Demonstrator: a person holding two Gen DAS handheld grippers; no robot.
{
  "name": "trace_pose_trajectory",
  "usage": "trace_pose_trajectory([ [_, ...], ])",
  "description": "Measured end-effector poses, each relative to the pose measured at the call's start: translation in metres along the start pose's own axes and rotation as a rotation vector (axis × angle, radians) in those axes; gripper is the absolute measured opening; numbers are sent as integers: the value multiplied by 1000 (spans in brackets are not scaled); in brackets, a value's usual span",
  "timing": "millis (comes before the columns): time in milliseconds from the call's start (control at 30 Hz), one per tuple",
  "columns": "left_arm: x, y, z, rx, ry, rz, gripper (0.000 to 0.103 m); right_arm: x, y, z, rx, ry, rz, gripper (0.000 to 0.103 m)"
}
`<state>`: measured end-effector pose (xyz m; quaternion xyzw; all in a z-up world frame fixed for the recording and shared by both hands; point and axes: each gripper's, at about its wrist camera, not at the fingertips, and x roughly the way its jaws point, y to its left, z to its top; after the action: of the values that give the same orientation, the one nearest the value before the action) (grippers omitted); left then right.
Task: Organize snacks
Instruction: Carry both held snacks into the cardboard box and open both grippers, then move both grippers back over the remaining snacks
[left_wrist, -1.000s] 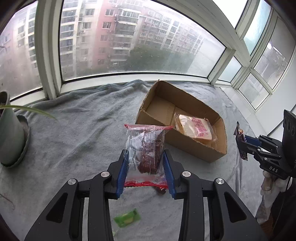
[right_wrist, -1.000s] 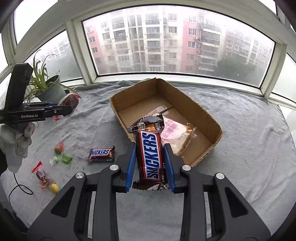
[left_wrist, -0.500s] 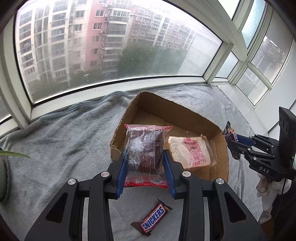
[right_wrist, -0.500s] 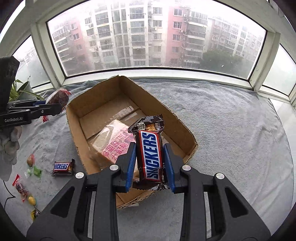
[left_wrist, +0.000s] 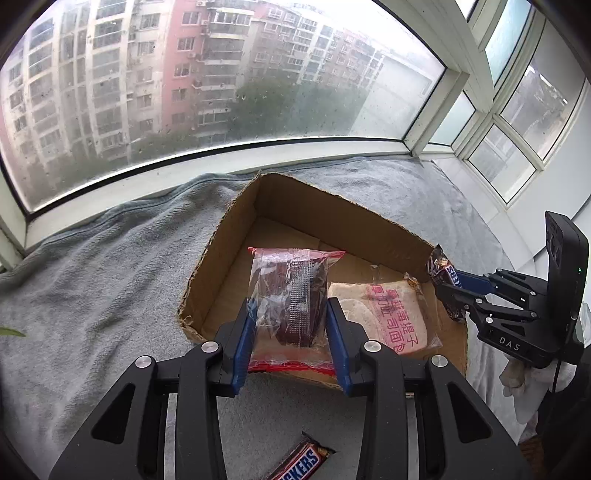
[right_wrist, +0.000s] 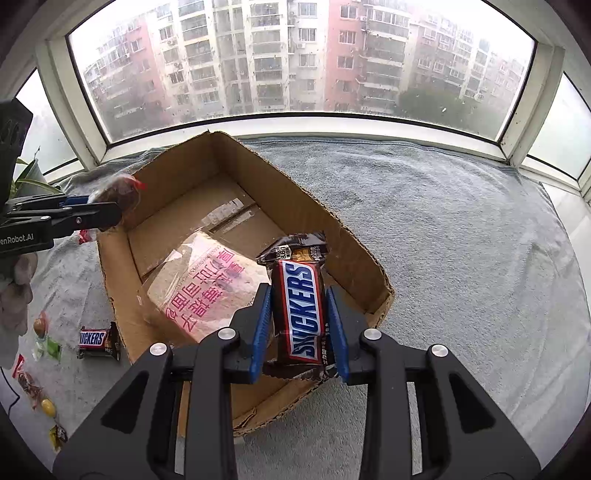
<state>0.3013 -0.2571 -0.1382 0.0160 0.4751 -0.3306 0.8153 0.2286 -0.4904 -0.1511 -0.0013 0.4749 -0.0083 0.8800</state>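
My left gripper (left_wrist: 291, 317) is shut on a clear red-edged packet with a dark cake (left_wrist: 290, 299), held over the near left rim of the open cardboard box (left_wrist: 229, 236). My right gripper (right_wrist: 298, 317) is shut on a Snickers bar (right_wrist: 301, 310), held over the box's near right corner (right_wrist: 373, 288). A pink-printed bread packet (right_wrist: 207, 291) lies flat inside the box; it also shows in the left wrist view (left_wrist: 391, 317). The right gripper with its bar shows at the right of the left wrist view (left_wrist: 448, 286). The left gripper shows at the left of the right wrist view (right_wrist: 110, 210).
A grey blanket (right_wrist: 461, 240) covers the sill. A second Snickers bar (right_wrist: 96, 339) and several small sweets (right_wrist: 46, 343) lie left of the box. The window frame (right_wrist: 295, 123) runs close behind the box. A potted plant (right_wrist: 27, 177) stands at far left.
Both grippers have moved in over the box with their snacks still held. The left came from the blanket on the left, the right from in front.
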Motion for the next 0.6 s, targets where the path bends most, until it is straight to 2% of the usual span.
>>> trace_pose_trajectory([
  [67, 2, 0, 1, -11, 6, -6, 37, -2, 2, 1, -8, -9, -9, 45],
  [100, 3, 0, 2, -16, 10, -9, 39, -3, 4, 1, -13, -17, -14, 55],
  [133, 4, 0, 2, -24, 15, -7, 43, -5, 5, 2, -16, -20, -11, 56],
  [167, 4, 1, 3, -30, 17, -3, 53, -7, 6, 2, -17, -20, -7, 56],
  [200, 2, 1, 3, -29, 10, -4, 54, -8, 7, 2, -20, -23, -8, 56],
  [600, -36, 5, -1, -19, -42, 12, 54, -47, 33, 3, -61, -78, 15, 56],
])
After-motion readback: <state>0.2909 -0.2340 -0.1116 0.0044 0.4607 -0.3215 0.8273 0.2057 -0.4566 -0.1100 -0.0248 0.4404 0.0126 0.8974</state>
